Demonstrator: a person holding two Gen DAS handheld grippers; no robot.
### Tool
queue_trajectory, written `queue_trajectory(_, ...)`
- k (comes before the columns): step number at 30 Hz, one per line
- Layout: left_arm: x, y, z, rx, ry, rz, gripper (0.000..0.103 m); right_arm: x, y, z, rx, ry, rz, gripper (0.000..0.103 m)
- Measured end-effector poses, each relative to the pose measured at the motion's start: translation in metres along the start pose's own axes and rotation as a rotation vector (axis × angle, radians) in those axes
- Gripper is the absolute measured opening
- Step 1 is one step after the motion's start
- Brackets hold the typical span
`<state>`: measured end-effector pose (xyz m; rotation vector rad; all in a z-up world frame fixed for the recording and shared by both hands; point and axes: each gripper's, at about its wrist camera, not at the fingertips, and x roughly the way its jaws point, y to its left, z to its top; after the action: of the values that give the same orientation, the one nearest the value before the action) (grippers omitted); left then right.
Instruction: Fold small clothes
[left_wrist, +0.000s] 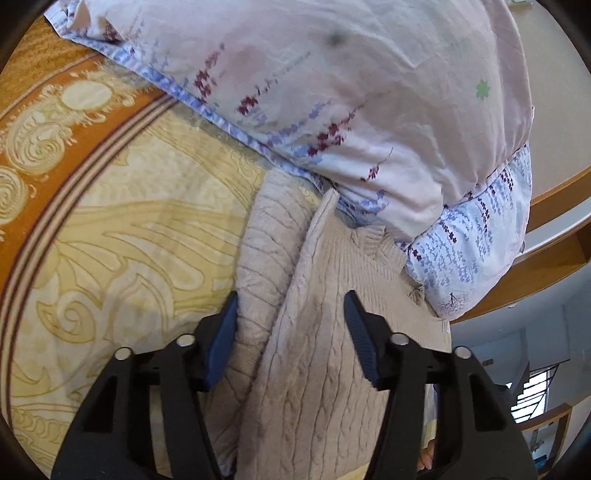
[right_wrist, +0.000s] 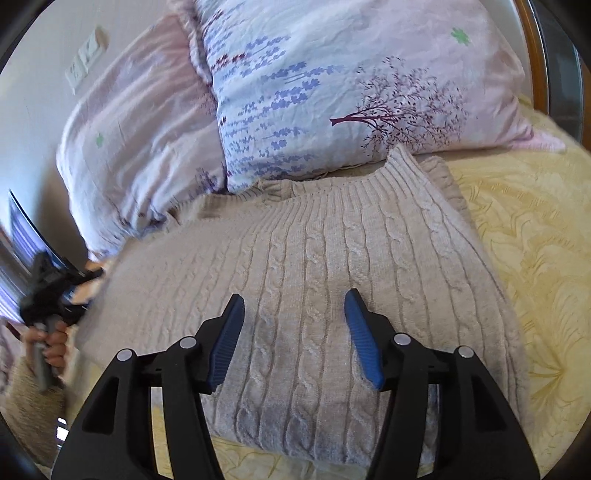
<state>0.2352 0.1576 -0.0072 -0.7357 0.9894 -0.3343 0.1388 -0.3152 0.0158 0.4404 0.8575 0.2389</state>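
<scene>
A beige cable-knit sweater (right_wrist: 332, 266) lies on the yellow patterned bedspread (right_wrist: 535, 240), its ribbed collar toward the pillows. In the left wrist view the sweater (left_wrist: 314, 332) shows a folded part lying over its body. My left gripper (left_wrist: 291, 299) is open, its blue-padded fingers spread just above the knit. My right gripper (right_wrist: 295, 299) is open and empty, low over the sweater's middle. The left gripper also shows at the sweater's left edge in the right wrist view (right_wrist: 79, 282), blurred.
Two floral pillows (right_wrist: 332, 92) lean at the head of the bed, touching the sweater's collar. A pale pink pillow (left_wrist: 332, 92) looms over the sweater in the left wrist view. A wooden headboard (left_wrist: 546, 273) stands behind. The bedspread has an orange border (left_wrist: 74, 122).
</scene>
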Motion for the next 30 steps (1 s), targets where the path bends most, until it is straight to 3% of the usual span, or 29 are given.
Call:
queue_trajectory(3,0.003,0.001,-0.002,-0.009,0.003,0.005,0.040,-0.003,-0.008,-0.001,0.041,-0.014,0.055,0.058)
queue_trajectory(7,0.006,0.002,-0.004,-0.020,0.003,0.011,0.037,-0.006,-0.020,-0.002,0.107,-0.037,0.137,0.058)
queue_trajectory(10,0.008,-0.003,-0.006,-0.017,0.002,0.022,0.034,-0.006,-0.022,-0.002,0.124,-0.044,0.155,0.058)
queue_trajectory(14,0.009,-0.005,-0.008,-0.028,-0.001,0.021,0.021,-0.007,-0.024,-0.003,0.130,-0.046,0.163,0.058)
queue_trajectory(20,-0.004,-0.030,-0.011,-0.051,-0.044,-0.091,0.017,-0.015,-0.024,-0.005,0.133,-0.083,0.153,0.061)
queue_trajectory(25,-0.007,-0.083,-0.017,-0.011,-0.072,-0.206,0.016,-0.029,-0.023,-0.006,0.142,-0.102,0.163,0.064)
queue_trajectory(30,0.012,-0.140,-0.032,0.058,-0.041,-0.298,0.015,-0.048,-0.032,-0.004,0.177,-0.124,0.198,0.065)
